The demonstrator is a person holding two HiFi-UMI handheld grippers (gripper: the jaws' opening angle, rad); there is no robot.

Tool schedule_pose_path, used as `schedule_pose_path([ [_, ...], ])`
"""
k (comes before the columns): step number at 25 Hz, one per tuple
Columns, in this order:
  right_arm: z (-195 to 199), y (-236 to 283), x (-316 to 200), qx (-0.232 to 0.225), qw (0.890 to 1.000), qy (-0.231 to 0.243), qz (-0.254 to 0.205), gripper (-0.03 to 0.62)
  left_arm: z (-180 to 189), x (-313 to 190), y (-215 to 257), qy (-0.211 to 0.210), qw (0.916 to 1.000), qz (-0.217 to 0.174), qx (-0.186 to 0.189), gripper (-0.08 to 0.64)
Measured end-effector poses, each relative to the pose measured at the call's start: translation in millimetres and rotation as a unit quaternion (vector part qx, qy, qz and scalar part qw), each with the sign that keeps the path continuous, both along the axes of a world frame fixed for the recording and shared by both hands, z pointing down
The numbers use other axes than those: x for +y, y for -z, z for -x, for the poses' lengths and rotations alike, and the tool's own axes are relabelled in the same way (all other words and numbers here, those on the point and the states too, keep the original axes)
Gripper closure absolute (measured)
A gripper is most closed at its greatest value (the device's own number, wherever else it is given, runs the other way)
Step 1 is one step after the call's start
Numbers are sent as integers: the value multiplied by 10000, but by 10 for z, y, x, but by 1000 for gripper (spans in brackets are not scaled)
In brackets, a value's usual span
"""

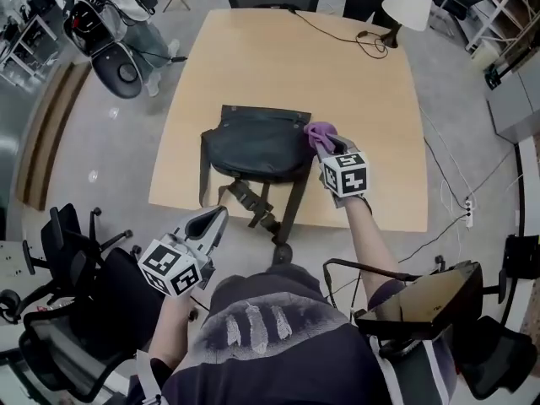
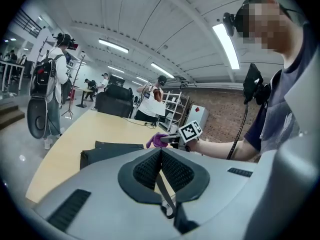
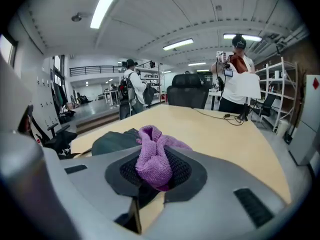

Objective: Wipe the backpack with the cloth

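Hovering short of the desk's (image 1: 287, 66) near edge, the left tool (image 1: 218, 218) has its jaws pressed together on nothing. Ahead and to its right, the right tool (image 1: 331, 146) pinches the purple cloth (image 1: 319, 133), which hides its tips. The cloth sits at the right end of the backpack (image 1: 253, 142); contact is unclear.

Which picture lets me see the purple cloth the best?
The right gripper view: the purple cloth fills the middle, pinched in the right gripper, whose jaws are shut on it. The head view shows it small, at the backpack's right edge. The left gripper view shows only a tiny purple bit far off.
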State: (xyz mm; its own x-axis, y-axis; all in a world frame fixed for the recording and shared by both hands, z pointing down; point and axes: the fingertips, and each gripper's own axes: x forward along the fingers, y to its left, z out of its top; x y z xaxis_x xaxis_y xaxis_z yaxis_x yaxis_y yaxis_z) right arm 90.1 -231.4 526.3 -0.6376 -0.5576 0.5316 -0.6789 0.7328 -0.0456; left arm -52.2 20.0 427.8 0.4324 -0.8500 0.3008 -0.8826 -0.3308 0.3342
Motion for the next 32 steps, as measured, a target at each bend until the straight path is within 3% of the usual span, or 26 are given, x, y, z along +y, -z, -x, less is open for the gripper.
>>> schedule_pose_path([
  [4,179,-515,-166,735,9965,190,336,522,149,-37,25,212,9998,35,-28,552],
  [12,525,-868,130,1553,9826,756,680,522,479,-237,-123,192,9995,-1,232,552],
  [20,886,-822,423,1782,9725,900,1200,522,959,-688,-161,-408,9979,-173,481,552],
  [32,2056,-799,1200,1838,9476,1769,1921,522,1730,-1089,-229,-1121,9917,-199,603,552],
])
